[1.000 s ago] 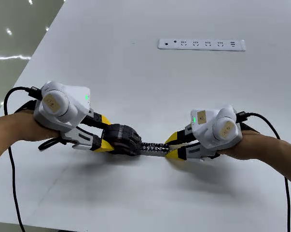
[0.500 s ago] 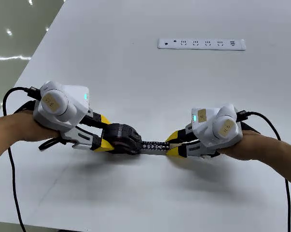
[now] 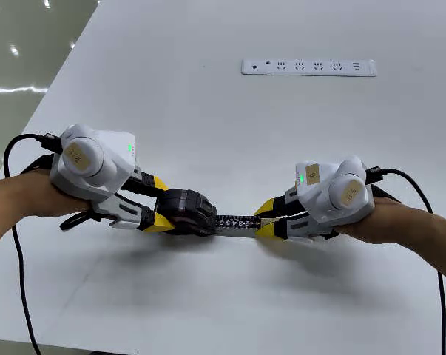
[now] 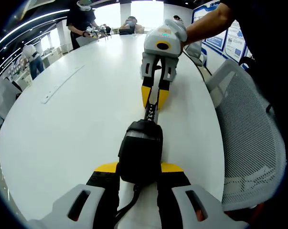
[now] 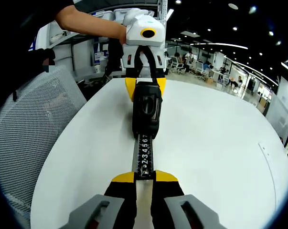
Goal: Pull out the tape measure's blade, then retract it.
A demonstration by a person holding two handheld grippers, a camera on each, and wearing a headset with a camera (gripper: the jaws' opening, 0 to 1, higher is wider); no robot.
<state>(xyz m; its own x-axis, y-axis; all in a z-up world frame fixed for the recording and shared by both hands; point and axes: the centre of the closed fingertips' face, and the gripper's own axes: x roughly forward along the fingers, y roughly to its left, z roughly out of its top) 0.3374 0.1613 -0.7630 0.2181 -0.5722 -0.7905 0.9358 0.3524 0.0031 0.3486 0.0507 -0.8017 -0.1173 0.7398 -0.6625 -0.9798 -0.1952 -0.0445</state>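
The left gripper [image 3: 162,203], white-bodied with yellow-tipped black jaws, has those jaws closed in against the two sides of the black tape measure case [image 3: 187,212], clamping it low over the table. Straight out from that gripper's tips, a short run of the narrow numbered blade [image 5: 144,155] leaves the mouth of the case and ends between the jaws of the matching right gripper [image 3: 265,220], which are pinched almost together on the blade's free end. The two grippers face each other tip to tip, near but apart, with the case and the bared blade between them. Judging by how little blade is out, the pulling-out step is in hand and at an early stage. The next move calls for drawing the right gripper away from the left along the blade's own line, keeping both grips firm and the blade flat and untwisted; the retraction comes only after that. Beneath lies a broad, smooth white table [image 3: 230,133], with black cables [image 3: 19,244] trailing from both grippers. Well beyond the grippers a long white power strip [image 3: 308,68] lies flat. A grey mesh chair [image 4: 249,124] stands off the table's edge, and people [image 4: 86,19] are at the far end of a bright office
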